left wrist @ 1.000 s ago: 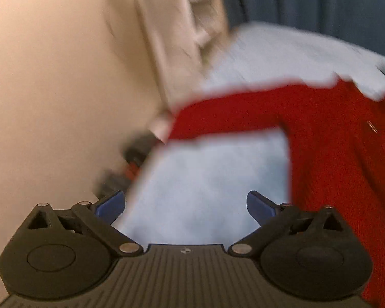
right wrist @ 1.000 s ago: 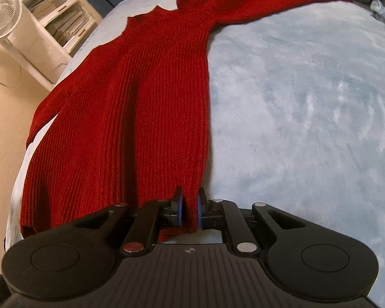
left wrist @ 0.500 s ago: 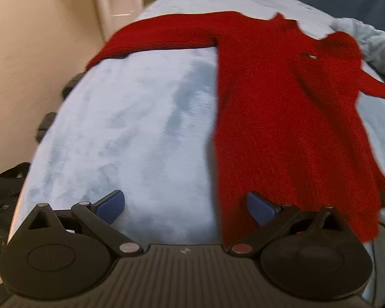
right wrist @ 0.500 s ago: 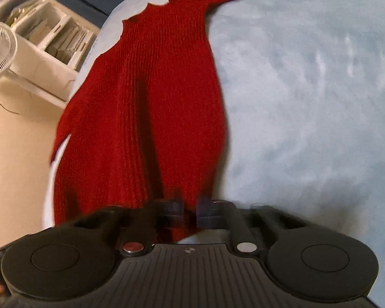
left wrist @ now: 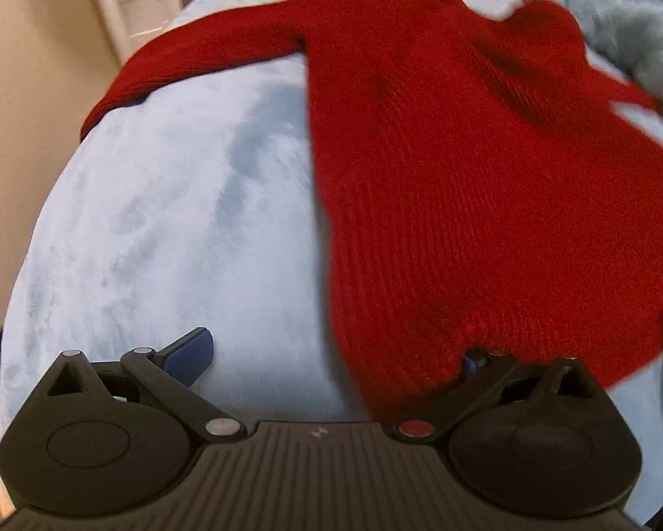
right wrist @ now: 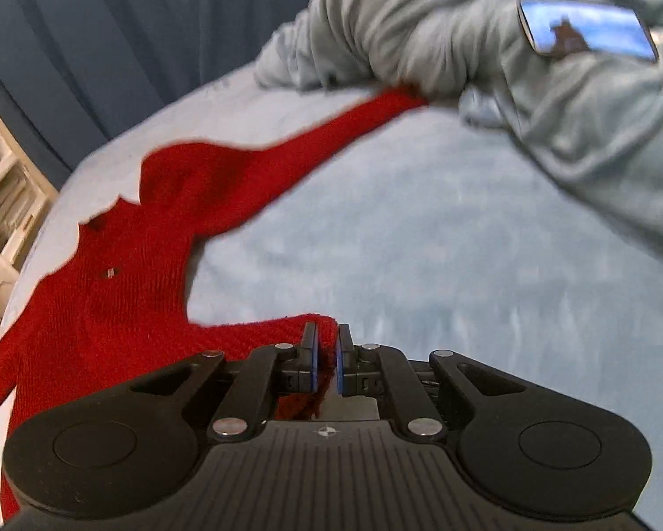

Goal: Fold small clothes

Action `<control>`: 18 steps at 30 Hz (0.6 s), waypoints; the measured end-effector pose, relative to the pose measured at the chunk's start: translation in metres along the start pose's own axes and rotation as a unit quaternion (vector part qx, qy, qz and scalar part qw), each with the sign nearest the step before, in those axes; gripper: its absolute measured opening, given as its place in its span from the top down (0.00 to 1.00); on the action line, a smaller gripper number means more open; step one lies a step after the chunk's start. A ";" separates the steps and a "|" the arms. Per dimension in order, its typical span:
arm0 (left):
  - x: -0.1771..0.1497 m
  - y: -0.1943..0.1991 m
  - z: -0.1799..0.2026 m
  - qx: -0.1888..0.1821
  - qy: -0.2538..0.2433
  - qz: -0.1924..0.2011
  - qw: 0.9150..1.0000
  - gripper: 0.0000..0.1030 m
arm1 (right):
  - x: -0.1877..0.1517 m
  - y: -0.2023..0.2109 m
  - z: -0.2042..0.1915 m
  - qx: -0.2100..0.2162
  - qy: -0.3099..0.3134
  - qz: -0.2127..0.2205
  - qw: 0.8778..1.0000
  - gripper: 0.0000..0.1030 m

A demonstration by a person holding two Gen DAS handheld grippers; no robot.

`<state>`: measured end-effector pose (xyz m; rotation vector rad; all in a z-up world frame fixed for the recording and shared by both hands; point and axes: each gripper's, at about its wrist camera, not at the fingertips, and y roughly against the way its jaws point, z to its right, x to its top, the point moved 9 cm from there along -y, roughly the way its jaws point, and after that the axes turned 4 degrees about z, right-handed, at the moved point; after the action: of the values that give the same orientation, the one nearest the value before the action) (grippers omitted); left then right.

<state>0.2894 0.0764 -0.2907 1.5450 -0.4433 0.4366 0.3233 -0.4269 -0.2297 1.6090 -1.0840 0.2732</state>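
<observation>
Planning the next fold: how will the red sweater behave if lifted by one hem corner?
Likely floppy: the red sweater bunches where the right gripper pinches its hem. Its sleeve already droops over the bed edge. The chunky knit probably grips rather than slips.

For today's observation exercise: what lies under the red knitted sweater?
The red knitted sweater lies spread on a pale blue fleecy blanket, visible around it. Whatever lies beneath the sweater's body is covered.
</observation>
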 end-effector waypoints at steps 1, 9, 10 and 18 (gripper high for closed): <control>0.004 -0.001 -0.003 0.000 0.010 0.000 1.000 0.00 | -0.003 -0.007 -0.001 0.012 0.010 -0.026 1.000 0.92; 0.017 -0.003 -0.007 -0.021 0.061 -0.009 0.998 0.00 | -0.044 0.039 0.013 0.003 0.062 -0.070 0.996 0.63; 0.019 -0.003 -0.006 -0.026 0.071 -0.011 0.997 0.00 | -0.053 0.048 0.015 0.004 0.067 -0.079 0.995 0.63; 0.033 0.006 -0.004 -0.040 0.108 -0.023 0.993 0.00 | -0.097 0.043 0.011 -0.018 0.124 -0.095 0.988 0.57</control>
<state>0.3146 0.0803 -0.2680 1.4099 -0.2549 0.5377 0.2335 -0.3860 -0.2705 1.5856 -0.7368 0.3164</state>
